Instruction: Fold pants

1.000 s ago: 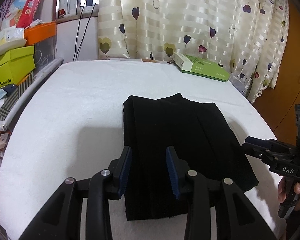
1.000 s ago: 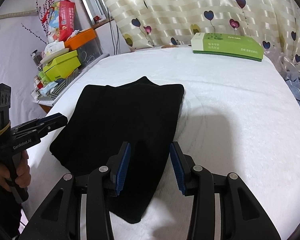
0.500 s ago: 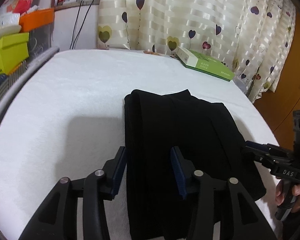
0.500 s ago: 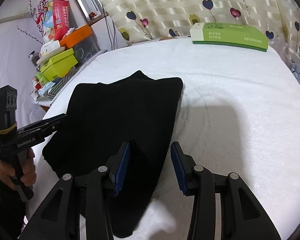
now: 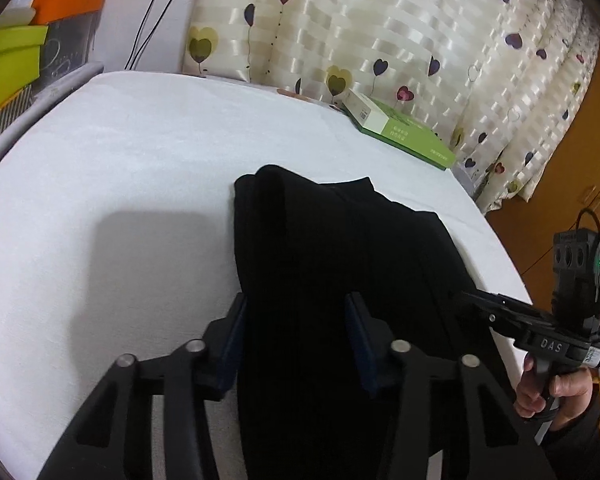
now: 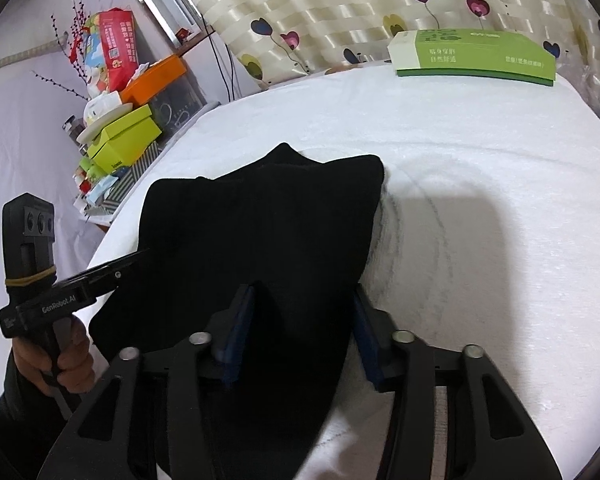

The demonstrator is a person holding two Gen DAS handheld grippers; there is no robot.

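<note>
both tongs poised at the near end of the half-folded pants

the black pants [image 5: 340,264] lie lengthways on the white bed cover [image 5: 132,168], already doubled into a long dark panel that runs away from the camera toward the curtain; the step in hand looks like the approach for the next fold, with neither tong yet holding cloth; the left gripper [image 5: 296,340] sits low over the near left part of the fabric, its blue pads [image 5: 236,336] spread wide with cloth showing between them; the right gripper [image 6: 300,332] is likewise spread over the near right edge of the pants [image 6: 260,232], where a small hump of fabric rises between the jaws; whether either one already touches the cloth i cannot tell

the next move, as i judge it, calls for both tongs to press together on the near hem at matching points, then lift and carry it toward the far end so the panel halves evenly; the cloth is soft and dark, so layers may slip or be caught unevenly

a green box [image 6: 476,54] rests at the far edge of the bed near the heart-print curtain [image 5: 400,32], well apart from the pants; stacked boxes [image 6: 124,136] crowd the left side off the bed; nothing lies in the fold path
</note>
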